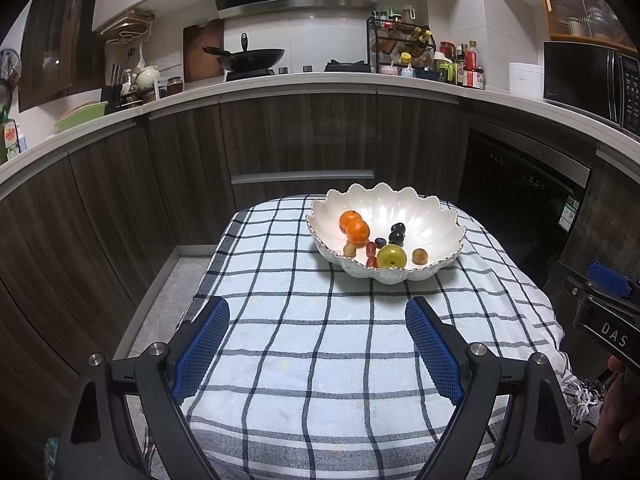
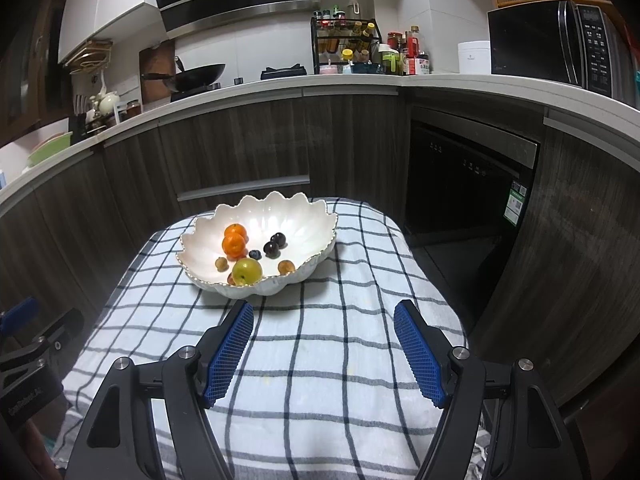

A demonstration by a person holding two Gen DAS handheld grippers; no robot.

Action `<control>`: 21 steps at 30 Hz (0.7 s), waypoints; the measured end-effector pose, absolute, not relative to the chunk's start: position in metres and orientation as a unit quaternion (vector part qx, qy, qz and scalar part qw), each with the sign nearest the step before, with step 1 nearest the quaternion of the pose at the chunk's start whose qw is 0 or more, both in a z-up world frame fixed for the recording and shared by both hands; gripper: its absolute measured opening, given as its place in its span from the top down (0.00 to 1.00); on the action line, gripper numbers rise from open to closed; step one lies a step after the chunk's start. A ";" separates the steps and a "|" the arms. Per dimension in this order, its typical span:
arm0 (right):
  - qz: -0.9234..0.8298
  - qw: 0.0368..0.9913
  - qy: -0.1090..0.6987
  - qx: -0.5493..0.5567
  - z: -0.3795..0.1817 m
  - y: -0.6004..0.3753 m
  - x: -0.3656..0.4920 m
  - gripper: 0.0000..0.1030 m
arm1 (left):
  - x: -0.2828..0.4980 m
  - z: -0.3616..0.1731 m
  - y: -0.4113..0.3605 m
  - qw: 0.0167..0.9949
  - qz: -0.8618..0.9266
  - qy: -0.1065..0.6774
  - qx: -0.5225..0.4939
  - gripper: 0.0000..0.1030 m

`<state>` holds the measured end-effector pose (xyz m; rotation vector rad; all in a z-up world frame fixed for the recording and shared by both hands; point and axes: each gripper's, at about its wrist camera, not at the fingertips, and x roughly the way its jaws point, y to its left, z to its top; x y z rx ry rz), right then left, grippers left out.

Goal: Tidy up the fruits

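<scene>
A: What's nearest you?

B: My left gripper (image 1: 317, 344) at the bottom of the frame, jaws spread wide, holding nothing. My right gripper (image 2: 324, 350) is the same, parted over the checked cloth (image 2: 320, 360).

A: And the fruit?

B: Farther back, mid-frame, in the white scalloped bowl (image 1: 432, 216): two oranges (image 1: 357, 231), a green apple (image 1: 391, 257), dark plums (image 1: 396, 236). Behind it, the kitchen counter (image 1: 304, 82).

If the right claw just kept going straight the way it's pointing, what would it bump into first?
Probably the checked cloth: the open right claw looks tilted down toward it. The white bowl of fruit sits ahead and to the left, so it would likely be missed, though depth is hard to judge here.
</scene>
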<state>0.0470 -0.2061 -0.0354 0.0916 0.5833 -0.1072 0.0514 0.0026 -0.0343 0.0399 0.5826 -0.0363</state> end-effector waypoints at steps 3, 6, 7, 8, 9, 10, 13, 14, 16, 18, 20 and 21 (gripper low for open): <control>-0.052 0.955 0.289 0.044 -0.036 -0.206 0.048 0.28 | 0.052 -0.035 0.003 0.957 -0.018 0.290 0.019 0.12; -0.053 0.955 0.290 0.045 -0.037 -0.206 0.048 0.28 | 0.052 -0.035 0.003 0.957 -0.017 0.290 0.020 0.12; -0.053 0.955 0.289 0.045 -0.036 -0.206 0.048 0.28 | 0.052 -0.035 0.003 0.957 -0.018 0.290 0.019 0.12; -0.053 0.955 0.290 0.045 -0.037 -0.206 0.048 0.28 | 0.052 -0.035 0.003 0.957 -0.018 0.290 0.019 0.12; -0.053 0.955 0.289 0.045 -0.036 -0.206 0.048 0.28 | 0.052 -0.036 0.002 0.956 -0.018 0.291 0.019 0.12; -0.052 0.955 0.289 0.045 -0.036 -0.206 0.048 0.28 | 0.052 -0.035 0.003 0.956 -0.018 0.291 0.019 0.12; -0.053 0.955 0.289 0.044 -0.037 -0.206 0.048 0.28 | 0.052 -0.036 0.003 0.956 -0.019 0.293 0.018 0.12; -0.053 0.955 0.289 0.044 -0.037 -0.206 0.048 0.28 | 0.052 -0.036 0.003 0.956 -0.019 0.293 0.018 0.12; -0.053 0.955 0.290 0.044 -0.036 -0.206 0.048 0.28 | 0.052 -0.036 0.003 0.956 -0.019 0.293 0.018 0.12; -0.053 0.955 0.290 0.045 -0.036 -0.206 0.048 0.28 | 0.053 -0.036 0.003 0.955 -0.019 0.294 0.017 0.12; -0.053 0.955 0.289 0.044 -0.036 -0.206 0.048 0.28 | 0.053 -0.036 0.003 0.955 -0.020 0.295 0.018 0.12; -0.052 0.955 0.290 0.045 -0.036 -0.206 0.048 0.28 | 0.053 -0.037 0.004 0.955 -0.019 0.296 0.017 0.12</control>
